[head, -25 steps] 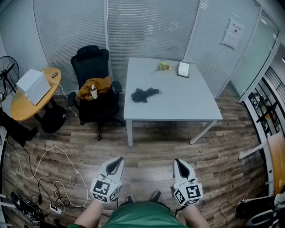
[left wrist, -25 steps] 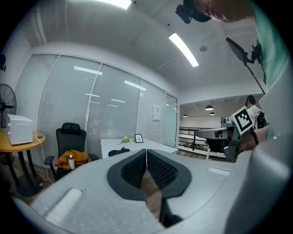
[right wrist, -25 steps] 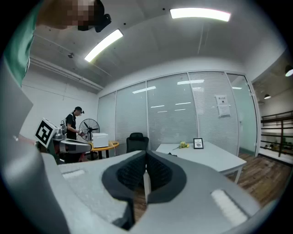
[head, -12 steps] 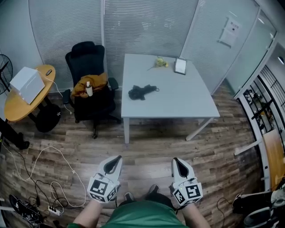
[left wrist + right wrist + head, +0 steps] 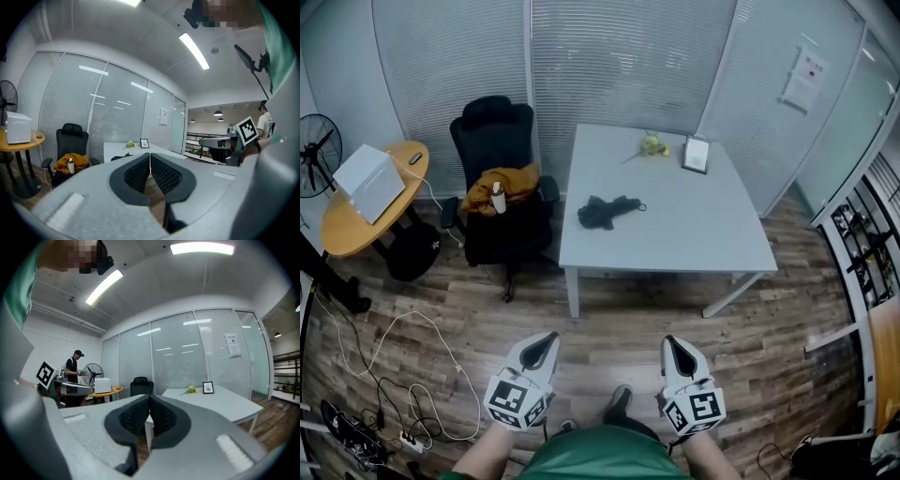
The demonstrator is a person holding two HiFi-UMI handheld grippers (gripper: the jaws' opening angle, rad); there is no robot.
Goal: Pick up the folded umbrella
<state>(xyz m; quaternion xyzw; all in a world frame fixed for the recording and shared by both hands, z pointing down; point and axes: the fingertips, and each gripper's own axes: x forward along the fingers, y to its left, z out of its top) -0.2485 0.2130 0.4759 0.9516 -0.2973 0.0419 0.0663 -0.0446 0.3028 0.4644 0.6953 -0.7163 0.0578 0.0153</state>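
A black folded umbrella (image 5: 606, 210) lies on the left part of a grey square table (image 5: 712, 234), far ahead of both grippers. In the left gripper view the umbrella (image 5: 121, 157) shows as a small dark shape on the table edge. My left gripper (image 5: 549, 339) and right gripper (image 5: 671, 340) are held low over the wooden floor, side by side, well short of the table. Both are shut with nothing between the jaws, seen also in the left gripper (image 5: 149, 155) view and the right gripper (image 5: 150, 396) view.
A black office chair (image 5: 499, 197) with an orange cloth and a bottle (image 5: 498, 198) stands left of the table. A yellow flower (image 5: 652, 145) and picture frame (image 5: 696, 154) sit at the table's back. A round wooden table (image 5: 342, 225) with a white box, a fan (image 5: 314, 153) and floor cables (image 5: 403, 375) lie left.
The view has shifted and the table now sits a little nearer and lower in frame; both grippers stay shut, side by side.
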